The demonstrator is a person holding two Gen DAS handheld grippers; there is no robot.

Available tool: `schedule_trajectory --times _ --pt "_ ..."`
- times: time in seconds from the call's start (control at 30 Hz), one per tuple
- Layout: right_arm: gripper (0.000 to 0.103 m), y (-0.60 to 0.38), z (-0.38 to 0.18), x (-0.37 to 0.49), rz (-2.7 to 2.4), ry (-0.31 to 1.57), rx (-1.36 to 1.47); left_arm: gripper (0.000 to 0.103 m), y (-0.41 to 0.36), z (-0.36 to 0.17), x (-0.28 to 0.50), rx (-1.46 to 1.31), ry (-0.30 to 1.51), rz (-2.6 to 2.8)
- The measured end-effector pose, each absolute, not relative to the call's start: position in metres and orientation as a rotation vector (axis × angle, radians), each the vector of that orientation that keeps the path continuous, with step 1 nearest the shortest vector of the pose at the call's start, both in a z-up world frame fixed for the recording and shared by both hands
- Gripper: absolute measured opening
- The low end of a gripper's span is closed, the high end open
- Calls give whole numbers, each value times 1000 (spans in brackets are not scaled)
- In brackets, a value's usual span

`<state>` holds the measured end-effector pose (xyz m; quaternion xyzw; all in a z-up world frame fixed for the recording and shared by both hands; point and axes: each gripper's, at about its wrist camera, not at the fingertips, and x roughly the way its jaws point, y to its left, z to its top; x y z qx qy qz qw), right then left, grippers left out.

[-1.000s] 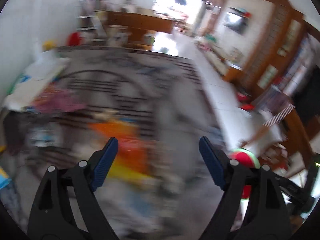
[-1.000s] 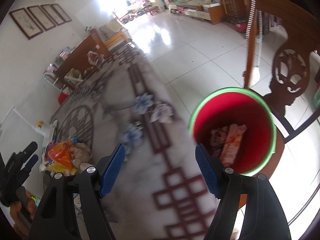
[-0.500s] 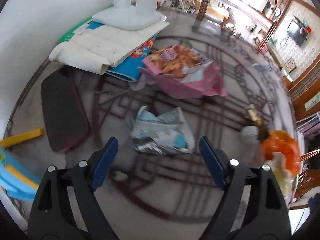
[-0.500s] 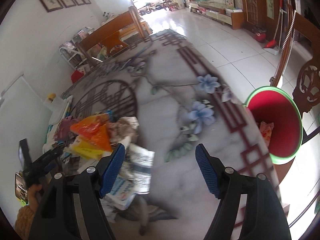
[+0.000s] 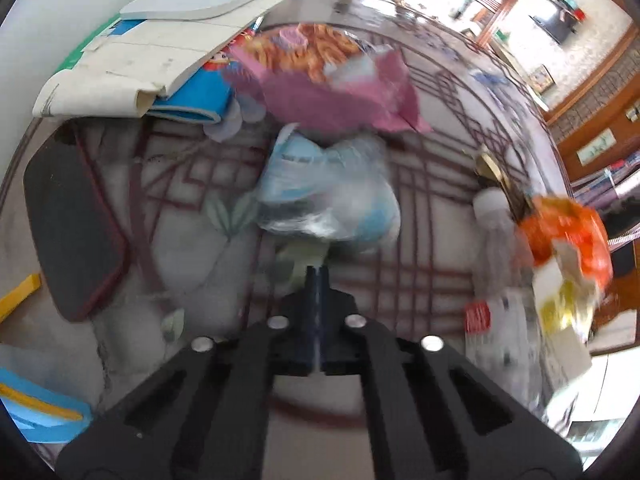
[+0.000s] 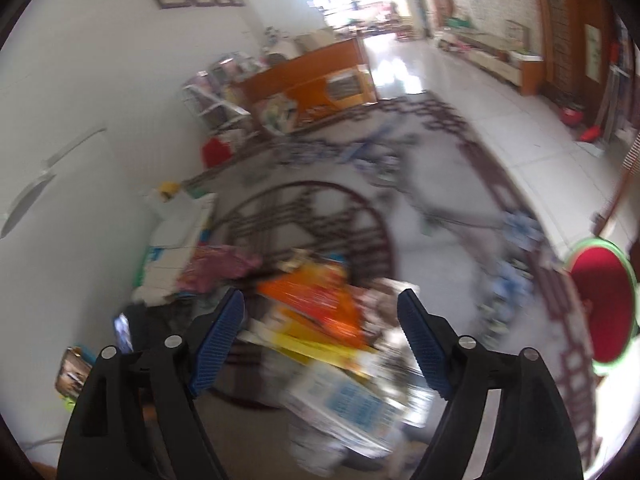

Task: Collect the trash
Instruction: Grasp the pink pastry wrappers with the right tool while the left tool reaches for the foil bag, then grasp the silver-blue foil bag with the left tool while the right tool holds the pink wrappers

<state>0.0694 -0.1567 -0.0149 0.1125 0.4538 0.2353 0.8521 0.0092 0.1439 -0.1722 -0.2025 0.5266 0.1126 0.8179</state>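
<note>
My left gripper (image 5: 318, 276) is shut, its tips pinching the near edge of a crumpled blue and white wrapper (image 5: 328, 196) on the patterned table (image 5: 192, 240). A pink snack bag (image 5: 328, 80) lies just beyond, and an orange bag (image 5: 568, 236) sits at the right. My right gripper (image 6: 320, 296) hovers over the litter pile, its jaws opening with nothing pressed between them. Below it lie the orange bag (image 6: 316, 300) and a white and blue wrapper (image 6: 348, 400). The red bin (image 6: 600, 304) with a green rim stands beside the table's right edge.
A dark flat case (image 5: 68, 216) lies at the left, near the wall. Stacked papers and a blue book (image 5: 140, 60) hold a white stand base (image 5: 196, 0) at the back left. A wooden chair (image 6: 320, 76) and shelves stand past the table's far end.
The left gripper came down over the blue and white wrapper and shut on its edge. The right gripper swung left from the red bin to above the litter pile, jaws spreading slightly.
</note>
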Motion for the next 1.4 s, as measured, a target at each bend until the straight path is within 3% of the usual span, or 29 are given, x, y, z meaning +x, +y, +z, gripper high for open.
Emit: schedule_trajectory --times 0.23,0.53,0.63,0.67,0.7,0.77,0.97,1.03,1.1,1.2,1.4 --pt "77 -46 -36 119 686 1114 284 0 136 -162 -41 -455 1106 194" --pt "75 78 -121 175 664 1426 348 0 141 -159 -87 -481 1103 233" --pt "60 97 -137 181 630 1447 334 1 150 -155 -94 -504 1093 256" --pt "41 101 -141 182 626 1452 322 2 152 -155 -94 -509 1092 261" --pt "16 107 -147 184 627 1466 301 3 155 -156 -94 -513 1091 265" --pt "8 110 -153 185 656 1488 301 5 158 -155 -92 -516 1086 269" --pt "8 64 -107 181 734 1339 312 26 162 -145 -63 -475 1038 251" --pt "8 33 -80 175 768 1266 312 40 162 -138 -47 -441 1012 237" --pt "8 0 -60 165 780 1212 302 67 160 -134 -27 -407 994 209" --pt "8 -46 -47 148 759 1164 279 83 155 -130 2 -319 968 190" --pt "9 -135 -44 104 611 1108 342 87 139 -157 52 -168 1066 166"
